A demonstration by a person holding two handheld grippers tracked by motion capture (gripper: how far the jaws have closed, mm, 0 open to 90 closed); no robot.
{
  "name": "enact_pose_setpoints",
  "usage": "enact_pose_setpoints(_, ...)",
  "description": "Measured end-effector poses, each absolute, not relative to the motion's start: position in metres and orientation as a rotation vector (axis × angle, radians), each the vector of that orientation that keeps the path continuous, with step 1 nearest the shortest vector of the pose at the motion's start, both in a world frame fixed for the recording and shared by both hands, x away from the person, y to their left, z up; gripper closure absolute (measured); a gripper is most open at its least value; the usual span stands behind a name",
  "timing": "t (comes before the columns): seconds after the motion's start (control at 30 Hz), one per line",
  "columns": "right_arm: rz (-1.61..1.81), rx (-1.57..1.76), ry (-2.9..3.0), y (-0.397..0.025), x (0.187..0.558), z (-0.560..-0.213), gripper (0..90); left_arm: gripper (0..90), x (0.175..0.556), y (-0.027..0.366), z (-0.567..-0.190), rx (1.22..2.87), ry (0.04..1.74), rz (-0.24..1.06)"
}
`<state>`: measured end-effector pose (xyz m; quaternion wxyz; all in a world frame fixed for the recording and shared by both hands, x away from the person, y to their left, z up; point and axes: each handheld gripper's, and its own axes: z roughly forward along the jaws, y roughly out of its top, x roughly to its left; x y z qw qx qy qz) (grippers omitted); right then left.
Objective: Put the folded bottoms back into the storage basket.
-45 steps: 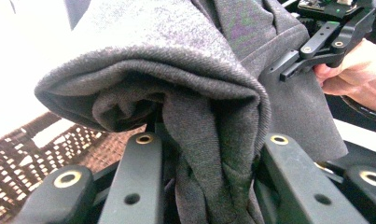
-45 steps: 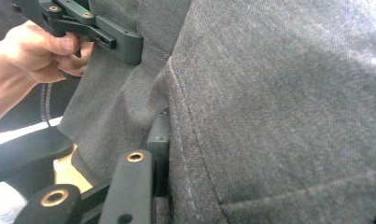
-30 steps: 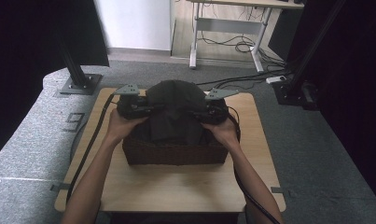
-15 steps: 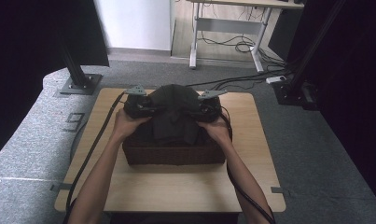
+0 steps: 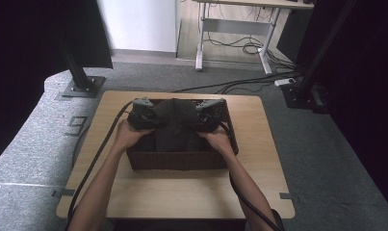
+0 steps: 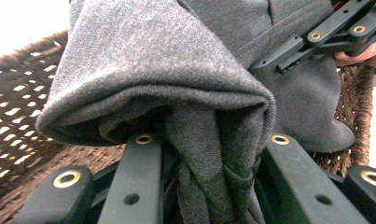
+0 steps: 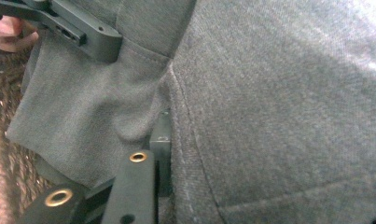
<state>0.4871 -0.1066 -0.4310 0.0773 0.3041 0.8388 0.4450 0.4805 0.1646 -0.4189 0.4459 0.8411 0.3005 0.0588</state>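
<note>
High view: I've got a dark grey garment (image 5: 174, 126) bunched between both grippers, sitting down in the woven basket (image 5: 182, 160) on the wooden table (image 5: 182, 192). Left gripper (image 5: 150, 115) is on its left end, right gripper (image 5: 201, 115) on its right end. The garment's long axis runs left-right across the basket, and both hands are about equally near it.

Left gripper view: my jaws are clamped on a thick roll of the grey cloth (image 6: 185, 121), with folds pinched between them. The right gripper (image 6: 316, 42) shows at upper right, biting the same cloth, and basket weave (image 6: 22, 93) lies behind.

Right gripper view: cloth (image 7: 269, 107) covers nearly everything. One jaw is visible and the other is buried under fabric, so I read it as closed on the cloth. The left gripper (image 7: 73, 28) shows at top left.

Versus one second ago: the garment stood as a raised hump above the rim with the grippers spread wider. Now it's lower, inside the basket, and the grippers are closer together and nearer the far wall.

My guess is the next move is straight down, then release, pressing the bundle flat so neither end hangs over the rim.
</note>
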Motion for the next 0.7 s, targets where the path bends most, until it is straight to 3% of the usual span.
enact_pose_setpoints(0.23, 1.241, 0.997, 2.537, -0.128, 0.490, -0.435, 64.4, 69.8, 0.488, 0.137, -0.432, 2.102, 0.761, 0.084)
enact_pose_setpoints(0.5, 1.162, 1.084, 2.566, -0.118, 0.499, -0.440, 61.6, 68.2, 0.493, 0.145, -0.435, 2.161, 0.892, 0.108)
enact_pose_setpoints(0.63, 1.097, 1.175, 2.557, -0.118, 0.507, -0.446, 55.3, 58.8, 0.499, 0.141, -0.442, 2.234, 1.019, 0.141)
enact_pose_setpoints(0.7, 1.024, 1.231, 2.539, -0.121, 0.510, -0.450, 45.4, 49.5, 0.501, 0.139, -0.444, 2.290, 1.083, 0.201)
